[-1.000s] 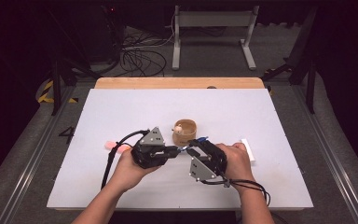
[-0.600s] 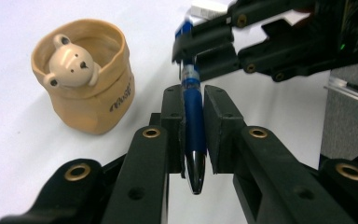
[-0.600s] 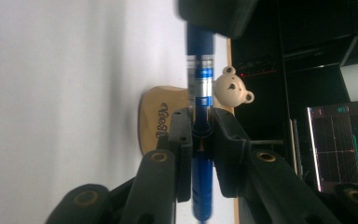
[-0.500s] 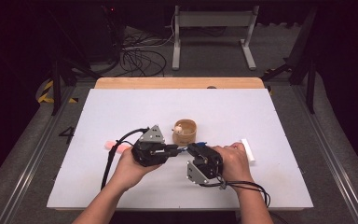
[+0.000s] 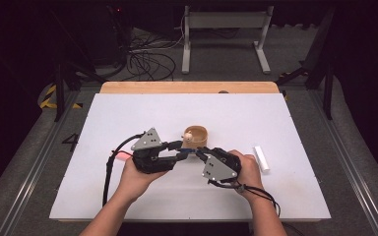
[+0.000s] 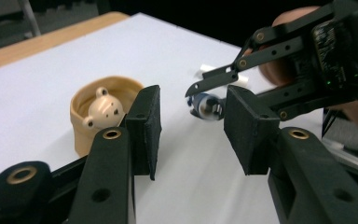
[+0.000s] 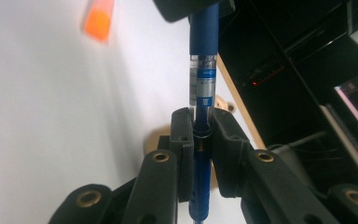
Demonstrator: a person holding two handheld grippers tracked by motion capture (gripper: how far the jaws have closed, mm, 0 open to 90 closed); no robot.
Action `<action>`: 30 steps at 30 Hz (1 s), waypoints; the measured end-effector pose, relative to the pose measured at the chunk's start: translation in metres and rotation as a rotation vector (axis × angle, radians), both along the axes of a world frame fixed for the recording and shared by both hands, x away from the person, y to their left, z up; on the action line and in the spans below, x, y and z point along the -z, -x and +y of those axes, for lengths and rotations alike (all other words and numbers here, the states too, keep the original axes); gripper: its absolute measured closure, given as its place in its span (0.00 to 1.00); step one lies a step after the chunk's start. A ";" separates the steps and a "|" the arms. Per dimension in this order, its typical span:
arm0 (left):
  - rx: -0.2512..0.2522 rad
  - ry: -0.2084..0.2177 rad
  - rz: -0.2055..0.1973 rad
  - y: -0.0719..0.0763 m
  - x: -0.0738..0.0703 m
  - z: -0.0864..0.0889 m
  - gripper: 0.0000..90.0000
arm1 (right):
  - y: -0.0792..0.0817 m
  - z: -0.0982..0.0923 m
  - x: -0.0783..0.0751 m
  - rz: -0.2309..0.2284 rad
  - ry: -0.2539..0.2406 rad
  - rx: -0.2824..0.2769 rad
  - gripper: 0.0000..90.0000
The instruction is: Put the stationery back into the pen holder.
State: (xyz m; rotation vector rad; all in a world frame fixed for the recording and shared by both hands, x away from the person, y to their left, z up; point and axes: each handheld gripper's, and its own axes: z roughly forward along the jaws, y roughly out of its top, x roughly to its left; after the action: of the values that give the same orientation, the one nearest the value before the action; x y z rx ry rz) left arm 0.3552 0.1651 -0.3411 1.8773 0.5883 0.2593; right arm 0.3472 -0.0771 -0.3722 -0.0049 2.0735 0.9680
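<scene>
Your right hand-held gripper [image 7: 200, 140] was clamped on a smooth blue plastic pen [image 7: 201, 84] with a clear barrel section; its white label print was too small to read. Your left hand-held gripper [image 6: 191, 126] had just been opening, its matte black jaws apart with nothing between them. The pen hung over the white worktop [image 5: 275, 118], just near of a tan round cup [image 5: 197, 135] holding a cream bear figure [image 6: 103, 109].

White table [image 5: 128, 113] w/ tan cup [image 5: 197, 135], white tube [image 5: 261, 157], orange bit [image 5: 123, 156].
</scene>
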 end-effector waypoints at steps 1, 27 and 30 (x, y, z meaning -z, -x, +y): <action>-0.003 0.013 -0.004 0.000 0.000 0.000 0.63 | -0.001 -0.001 -0.001 0.021 -0.029 -0.010 0.89; 0.000 0.180 -0.110 0.005 -0.006 0.005 0.66 | -0.015 0.004 0.007 0.493 -0.645 -0.196 0.89; 0.001 0.190 -0.125 0.006 -0.007 0.006 0.67 | -0.016 0.004 0.009 0.513 -0.659 -0.201 0.89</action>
State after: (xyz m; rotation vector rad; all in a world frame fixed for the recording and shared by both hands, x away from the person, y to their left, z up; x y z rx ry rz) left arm 0.3494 0.1707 -0.3344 1.6653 0.5085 0.3064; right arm 0.3635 -0.0728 -0.3811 0.4227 2.1143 1.8972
